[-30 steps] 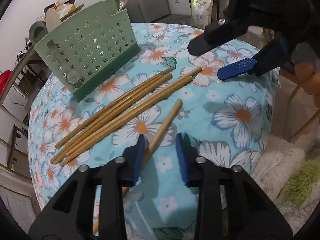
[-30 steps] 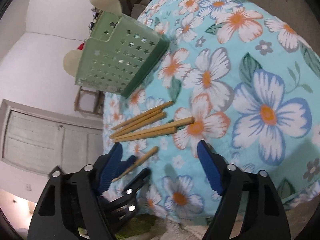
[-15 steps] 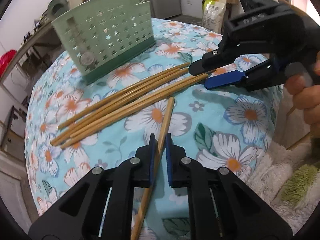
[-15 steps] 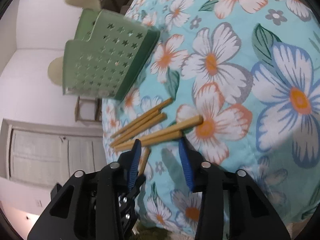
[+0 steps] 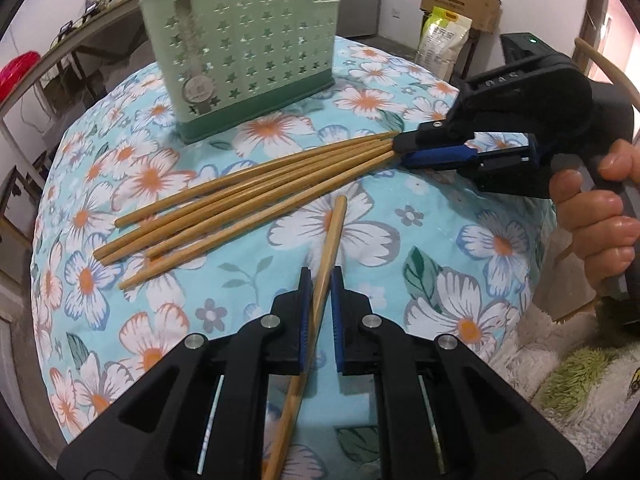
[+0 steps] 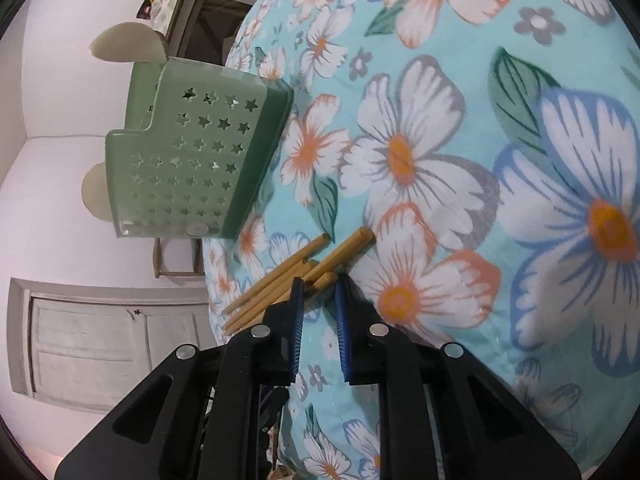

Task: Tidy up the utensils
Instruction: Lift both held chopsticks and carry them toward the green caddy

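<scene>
Floral turquoise cloth (image 5: 472, 216) covers a round table, and a green star-punched utensil holder (image 5: 248, 64) stands upright near its far edge. Between the holder and the near edge lies a bundle of five bamboo chopsticks (image 5: 248, 196), fanned out toward the left edge and drawn together toward the right. A single chopstick (image 5: 326, 256) lies apart from the bundle, nearer the front edge, pointing away from it.

That single chopstick runs between the blue pads of the left gripper (image 5: 319, 292), whose jaws are clenched on its shaft. The right gripper (image 6: 318, 300), held by a hand (image 5: 600, 216) at the right edge, sits at the gathered thick ends of the bundle; its jaws are closing, with one chopstick end between them. Whether the pads press on it already cannot be told.
</scene>
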{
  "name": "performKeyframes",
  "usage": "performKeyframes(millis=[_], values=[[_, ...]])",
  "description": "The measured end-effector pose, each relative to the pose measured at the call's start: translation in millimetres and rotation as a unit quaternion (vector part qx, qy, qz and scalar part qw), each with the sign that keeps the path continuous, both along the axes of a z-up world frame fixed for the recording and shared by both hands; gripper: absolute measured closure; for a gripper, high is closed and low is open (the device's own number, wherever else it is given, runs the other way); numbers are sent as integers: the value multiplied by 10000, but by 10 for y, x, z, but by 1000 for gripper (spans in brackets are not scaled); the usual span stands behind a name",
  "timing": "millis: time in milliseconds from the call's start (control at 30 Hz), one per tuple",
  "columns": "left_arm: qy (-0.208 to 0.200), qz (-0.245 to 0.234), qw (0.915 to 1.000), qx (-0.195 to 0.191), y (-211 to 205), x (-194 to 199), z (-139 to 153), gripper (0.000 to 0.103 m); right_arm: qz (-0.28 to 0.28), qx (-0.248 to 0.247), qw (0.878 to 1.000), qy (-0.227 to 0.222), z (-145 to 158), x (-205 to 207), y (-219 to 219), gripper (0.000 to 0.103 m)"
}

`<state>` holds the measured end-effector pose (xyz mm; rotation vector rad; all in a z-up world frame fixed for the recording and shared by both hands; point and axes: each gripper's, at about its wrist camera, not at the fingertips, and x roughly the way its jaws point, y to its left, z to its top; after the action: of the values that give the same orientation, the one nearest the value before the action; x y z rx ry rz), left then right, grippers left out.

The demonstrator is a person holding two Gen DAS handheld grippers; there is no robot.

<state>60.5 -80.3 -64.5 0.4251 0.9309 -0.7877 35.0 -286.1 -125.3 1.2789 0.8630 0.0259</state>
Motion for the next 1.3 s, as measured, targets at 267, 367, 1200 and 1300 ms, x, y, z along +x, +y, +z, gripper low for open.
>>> performKeyframes(millis=[267, 367, 1200, 1300], values=[[273, -29, 9996, 90, 25, 114, 3, 94, 341, -1560, 9856, -557, 559, 94, 242, 87], [223, -81, 9996, 132, -13, 132, 30, 93, 473, -2002, 9754, -794, 751, 128, 344, 87], [221, -176, 9988, -409, -32, 244, 429, 98, 823, -2541, 9474, -1765, 1253, 251, 467, 92], [340, -105, 9965, -762, 118, 283, 632, 98, 745, -2593, 9451, -1845, 1319, 224, 429, 93]])
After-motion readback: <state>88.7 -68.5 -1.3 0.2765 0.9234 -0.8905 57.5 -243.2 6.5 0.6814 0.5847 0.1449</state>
